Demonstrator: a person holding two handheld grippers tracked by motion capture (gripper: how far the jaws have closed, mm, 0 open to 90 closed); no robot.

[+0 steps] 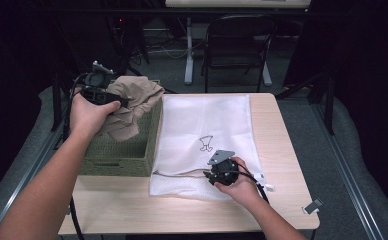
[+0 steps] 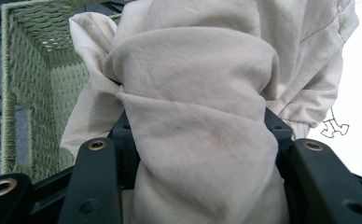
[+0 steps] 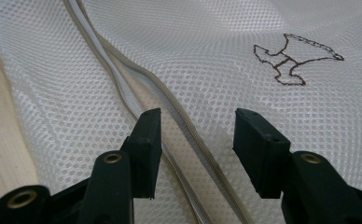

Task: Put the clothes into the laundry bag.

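Dark curtains and a black folding chair [image 1: 238, 42] close off the far side of a pale wooden table [image 1: 182, 212]. Out from the tools: the left gripper [image 1: 124, 104], held up at about ten o'clock of the tabletop, has its jaws clamped on a beige garment [image 1: 132, 102]; in the left gripper view the bunched cloth [image 2: 202, 126] fills the gap between the black jaws and bulges over them, and its loose end hangs toward the woven green basket [image 1: 127, 152] just below. The basket stands on the table's left side, touching the left edge of a white mesh laundry bag [image 1: 207, 117] that lies flat across the middle. The right gripper [image 1: 208, 175] sits low over the bag's near edge, at about five o'clock of the table, the right hand [image 1: 239, 185] behind it. Its jaws stand apart with nothing pressed between them; in the right gripper view the bag's zipper [image 3: 170, 121] runs up between the two pads [image 3: 147, 140] from six toward eleven o'clock. A small brown outline drawing [image 3: 293, 60] marks the mesh at about one o'clock of that gripper. A small clip-like piece [image 1: 312, 205] lies near the table's near right corner.
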